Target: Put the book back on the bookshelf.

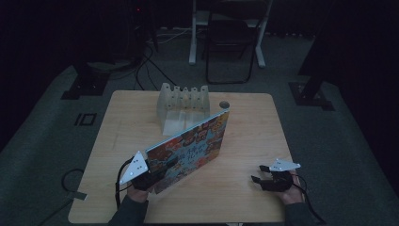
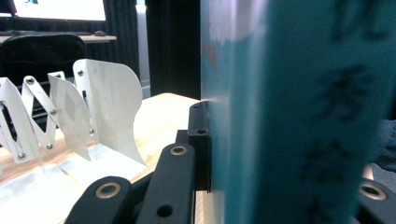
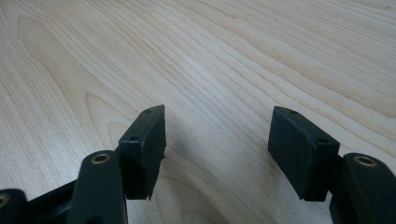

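You have a large, thin book with a bright cartoon cover standing tilted on its lower edge near the middle of the table. Its teal spine carries dark characters. Its far top corner reaches toward the white folding rack behind it.

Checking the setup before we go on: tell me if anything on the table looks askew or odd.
One thing: the book with the colourful cover isn't lying flat. It stands tilted on edge, clamped at its near end in the left tongs. The white folding rack sits upright behind it. The right tongs are open over bare wood.
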